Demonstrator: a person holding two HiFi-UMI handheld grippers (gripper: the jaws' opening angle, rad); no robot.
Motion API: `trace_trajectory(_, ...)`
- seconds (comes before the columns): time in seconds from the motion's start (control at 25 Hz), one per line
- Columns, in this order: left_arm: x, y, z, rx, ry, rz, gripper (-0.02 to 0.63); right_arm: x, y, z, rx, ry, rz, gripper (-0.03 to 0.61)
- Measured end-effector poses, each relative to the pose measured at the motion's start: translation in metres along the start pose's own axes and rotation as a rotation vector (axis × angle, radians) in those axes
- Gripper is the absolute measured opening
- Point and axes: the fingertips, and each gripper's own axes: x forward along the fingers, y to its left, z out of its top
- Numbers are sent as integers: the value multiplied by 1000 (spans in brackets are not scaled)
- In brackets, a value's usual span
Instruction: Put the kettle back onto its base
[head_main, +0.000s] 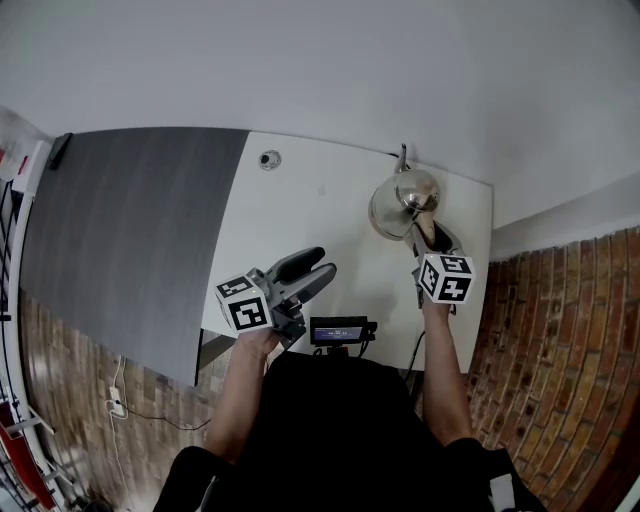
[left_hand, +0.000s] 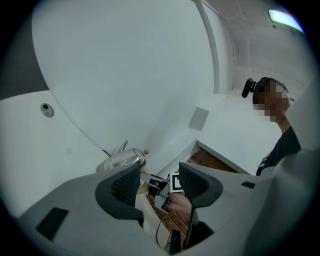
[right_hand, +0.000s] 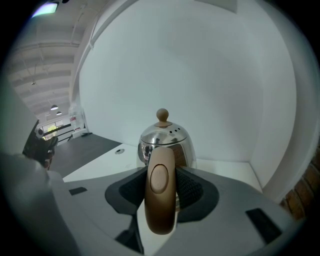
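Observation:
A shiny steel kettle (head_main: 400, 200) with a wooden lid knob (right_hand: 162, 116) is at the back right of the white table (head_main: 300, 220), close to the wall. Its tan handle (right_hand: 160, 195) stands upright between the pads of my right gripper (right_hand: 161, 192), which is shut on it. In the head view that right gripper (head_main: 428, 238) reaches in from the near side of the kettle. My left gripper (head_main: 305, 272) hovers over the table's front part, open with nothing between its jaws. From the left gripper (left_hand: 159, 185) I see the kettle (left_hand: 122, 159) side-on. I cannot make out its base.
A round cable grommet (head_main: 269, 159) sits in the tabletop at the back left. A black device (head_main: 340, 332) is at the table's front edge. A dark grey surface (head_main: 130, 230) lies to the left, a brick floor (head_main: 570, 330) to the right. A person (left_hand: 280, 145) shows in the left gripper view.

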Motion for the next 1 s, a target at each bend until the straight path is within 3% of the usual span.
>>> trace_trajectory(0.4,-1,0,-2,-5,2,-3,250,-1,5,-4,-26,-24,31,158)
trace_trajectory(0.64,-1,0,-3,-5,5,-2,252,-16,11,-18,-54,13,128,158)
trace_trajectory(1.0,1,1,-4,-17,11,-5,250,-30,14,-41,-65,74,192,156)
